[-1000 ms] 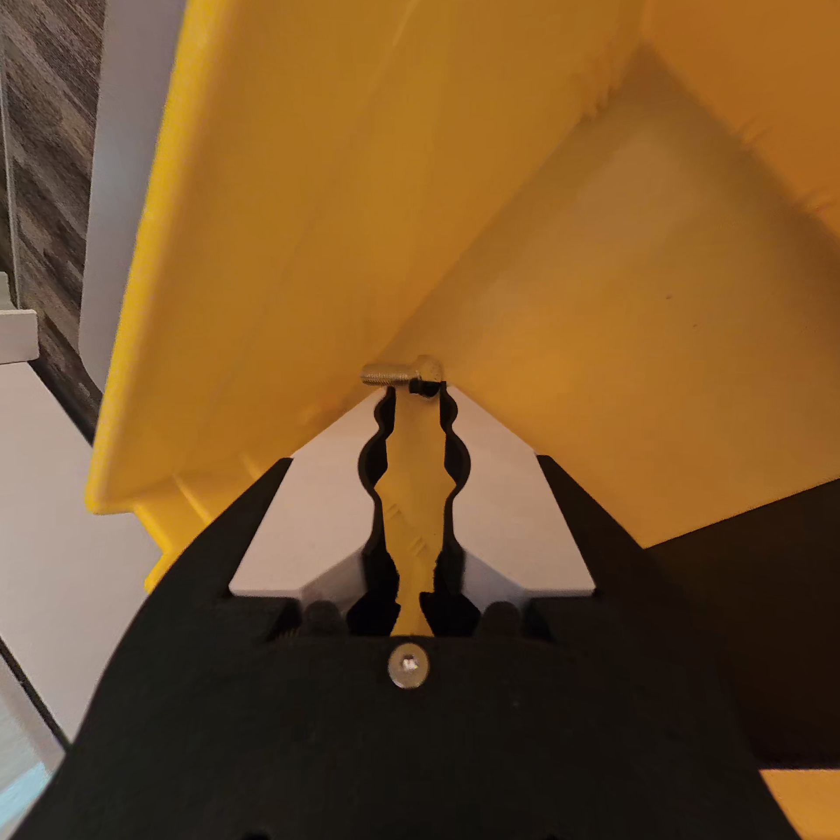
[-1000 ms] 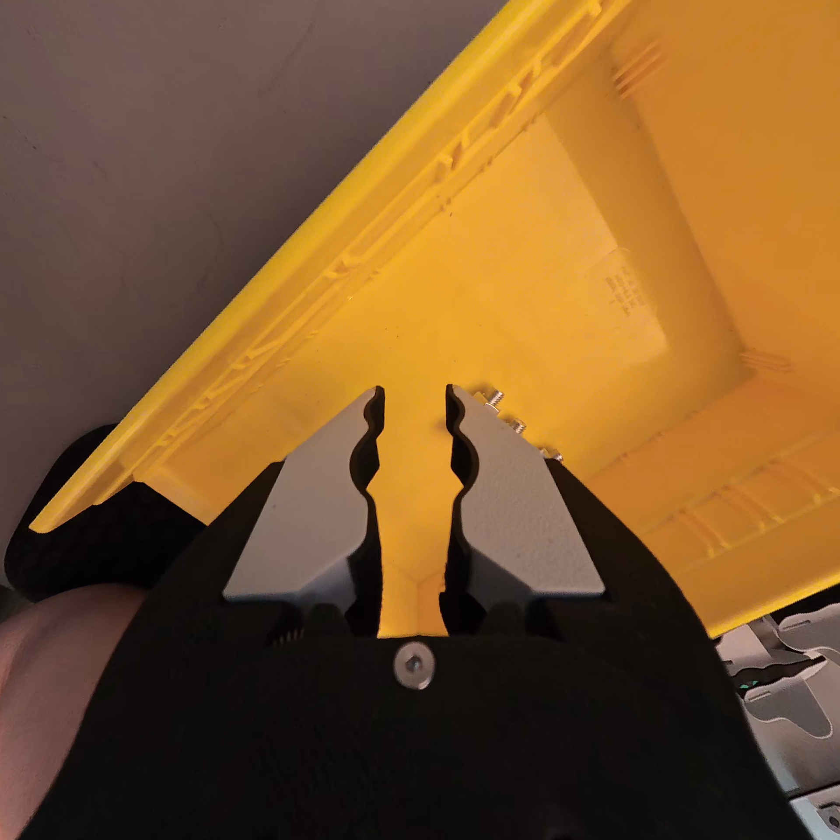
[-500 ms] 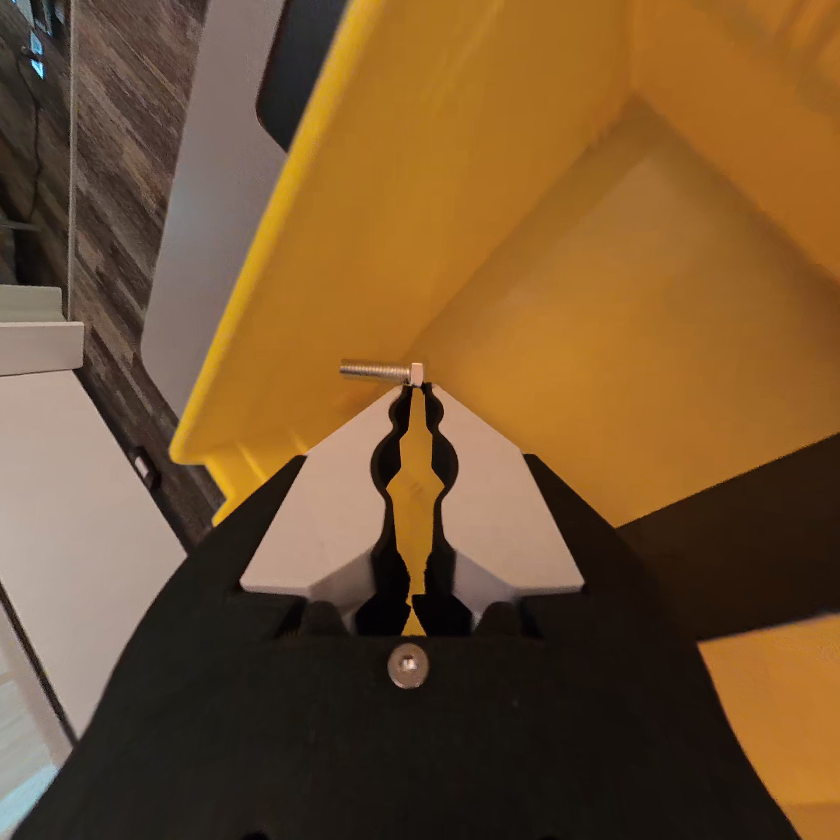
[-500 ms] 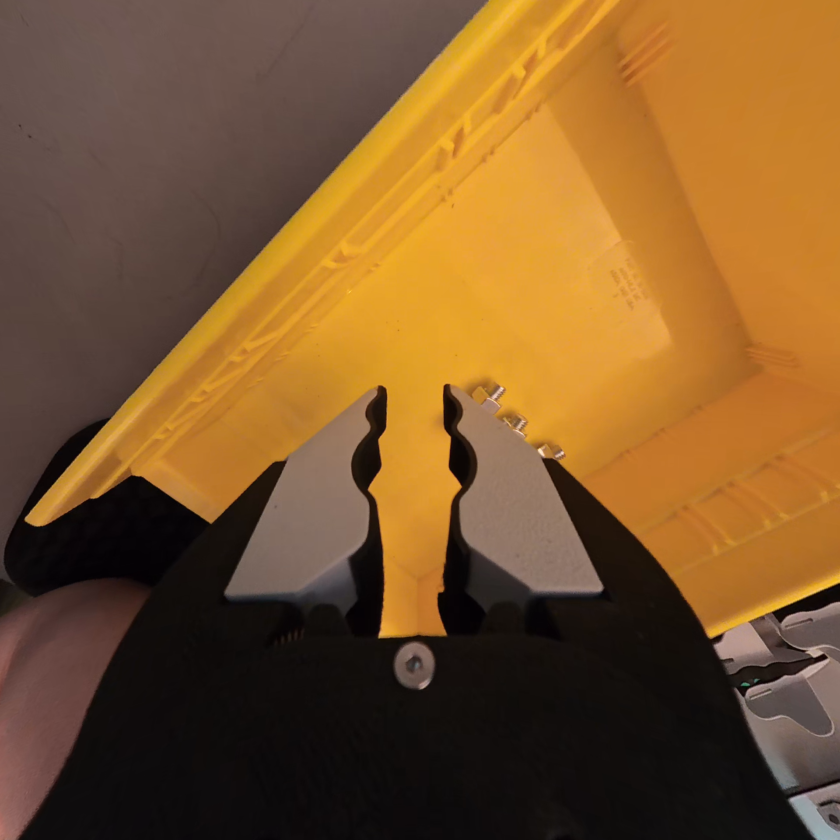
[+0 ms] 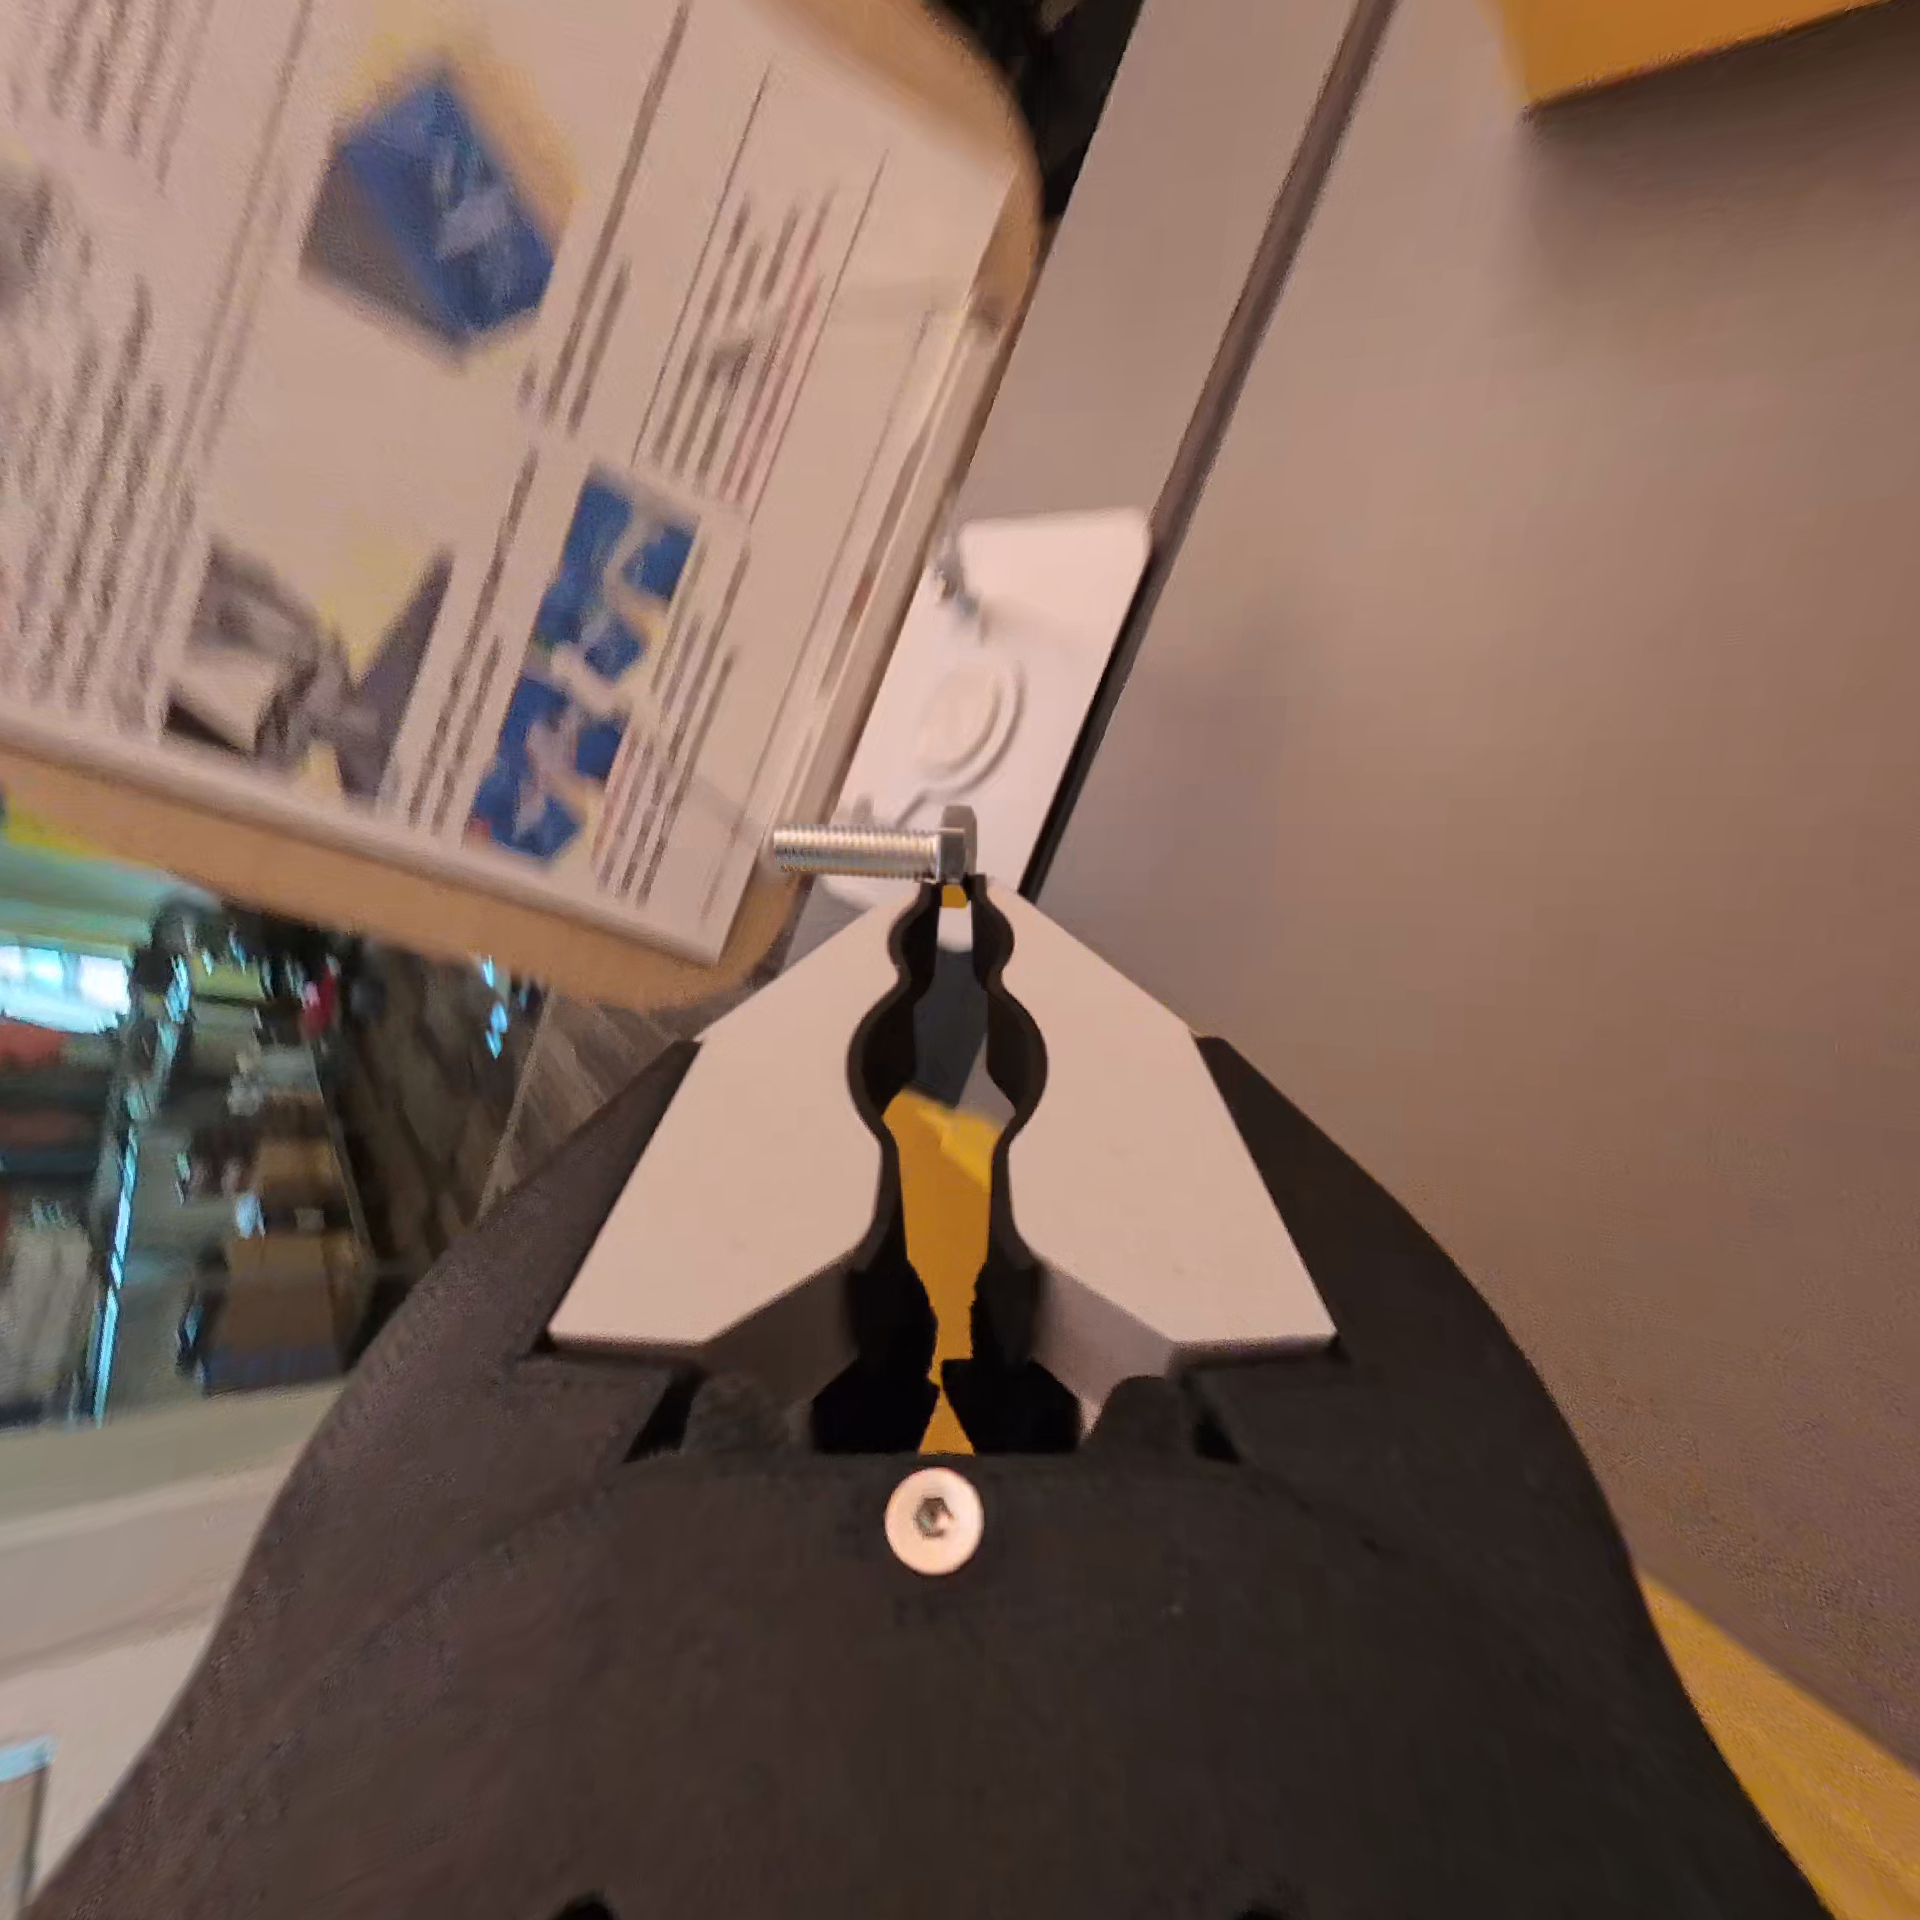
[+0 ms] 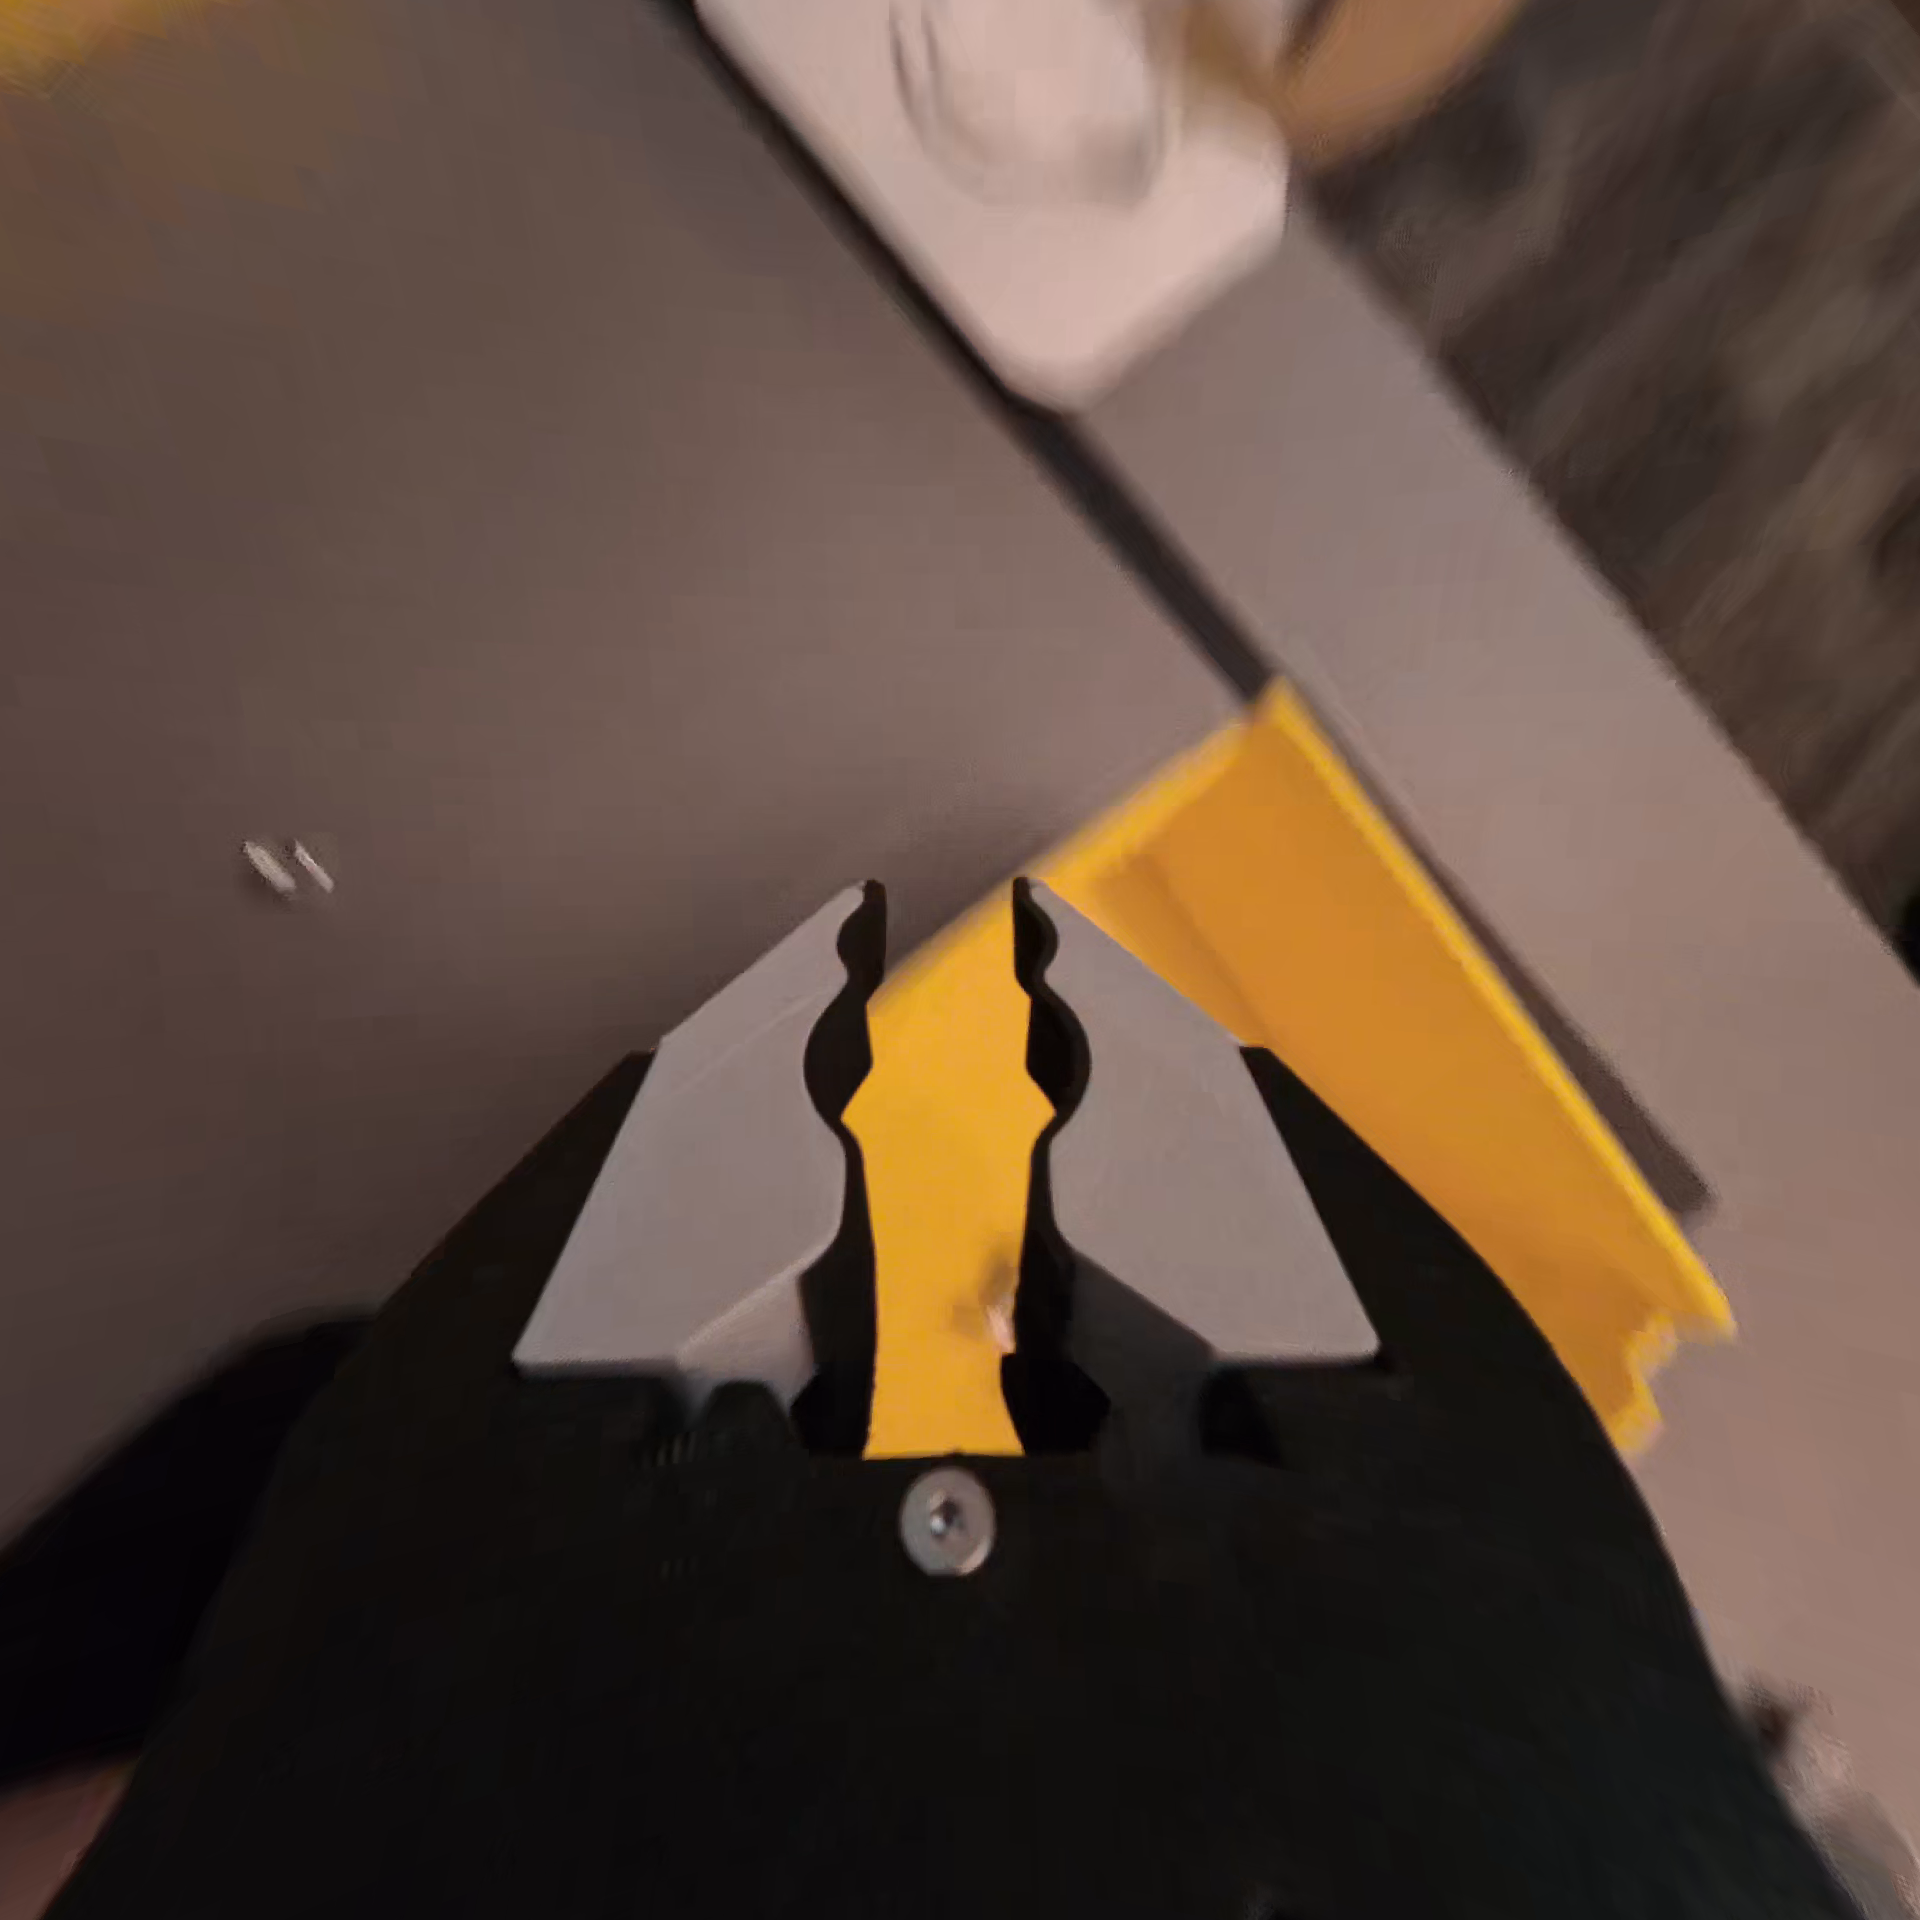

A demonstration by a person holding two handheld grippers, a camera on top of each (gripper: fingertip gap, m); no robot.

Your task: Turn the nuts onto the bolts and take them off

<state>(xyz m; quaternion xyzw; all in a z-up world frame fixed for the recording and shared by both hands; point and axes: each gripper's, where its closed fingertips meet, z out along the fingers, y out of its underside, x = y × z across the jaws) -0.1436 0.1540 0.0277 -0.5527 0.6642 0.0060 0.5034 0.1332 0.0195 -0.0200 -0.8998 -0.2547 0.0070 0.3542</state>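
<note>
Pinching a silver bolt (image 5: 871, 854) by its head, left tongs (image 5: 951, 894) clamped together, shank sideways, right tongs (image 6: 948, 902) apart, empty, over yellow bin (image 6: 1382, 1039) at grey desk (image 6: 520, 520) edge.

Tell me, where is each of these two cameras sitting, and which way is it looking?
Left wrist view: on the left gripper, looking forward along its fingers, which pinch a bolt by the head; beyond, a blurred printed sheet and grey table.
Right wrist view: on the right gripper, fingers apart and empty, over a yellow bin.
Both show the grey table and a white object.
</note>
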